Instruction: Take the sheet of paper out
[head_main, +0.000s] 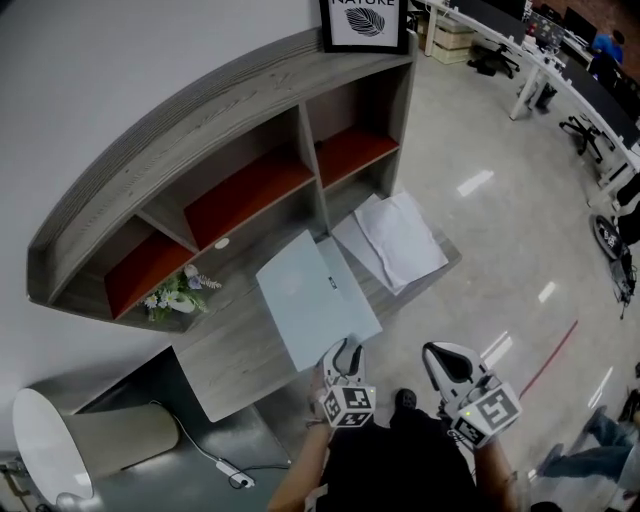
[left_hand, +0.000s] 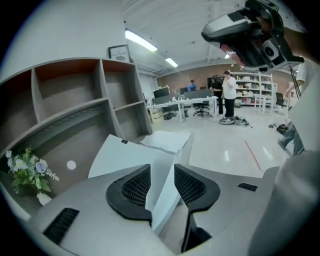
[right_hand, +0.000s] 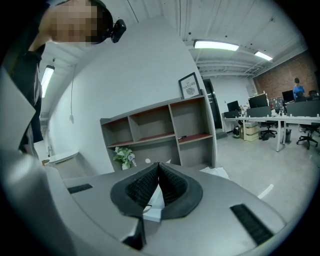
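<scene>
A large pale blue-grey sheet or folder (head_main: 315, 295) lies flat on the wooden desk (head_main: 235, 355), its near corner reaching the desk's front edge. My left gripper (head_main: 345, 352) is at that corner. In the left gripper view the jaws (left_hand: 161, 172) stand apart with the sheet's (left_hand: 127, 155) raised near edge between the pads, a gap on both sides. My right gripper (head_main: 440, 358) hangs off the desk's front to the right, shut and empty; its pads (right_hand: 158, 167) meet.
Crumpled white papers (head_main: 400, 240) lie at the desk's right end, beyond the sheet. A small flower bunch (head_main: 180, 295) stands at the back left under the shelf unit (head_main: 200, 130). A framed picture (head_main: 365, 22) tops the shelves. A white-lidded bin (head_main: 50, 445) and a cable (head_main: 238, 478) are on the floor at left.
</scene>
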